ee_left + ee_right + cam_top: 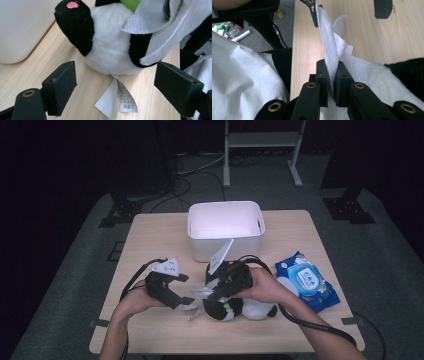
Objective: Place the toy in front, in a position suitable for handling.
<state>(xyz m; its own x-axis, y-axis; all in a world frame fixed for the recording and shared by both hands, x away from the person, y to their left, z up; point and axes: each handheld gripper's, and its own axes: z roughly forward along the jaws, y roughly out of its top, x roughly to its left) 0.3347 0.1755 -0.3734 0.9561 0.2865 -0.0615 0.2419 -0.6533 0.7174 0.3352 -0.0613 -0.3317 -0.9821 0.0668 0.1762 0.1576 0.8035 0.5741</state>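
A black-and-white plush panda (243, 308) lies on the wooden table (150, 240) near its front edge. In the left gripper view the panda (110, 47) is close ahead, its sewn-in label (125, 98) trailing on the wood. My left gripper (186, 289) stands open just left of the toy, with the jaws wide on either side of its lower body (117, 75). My right gripper (332, 72) is shut on a white wet wipe (328, 45), which it holds against the panda's upper side (207, 292). The wipe (155, 27) drapes over the toy's black limb.
A white plastic bin (225, 226), with nothing seen inside, stands behind the toy at the table's middle. A blue pack of wet wipes (306, 280) lies to the right. Bare wood stretches left of the bin. White cloth (242, 82) shows at the table's edge in the right gripper view.
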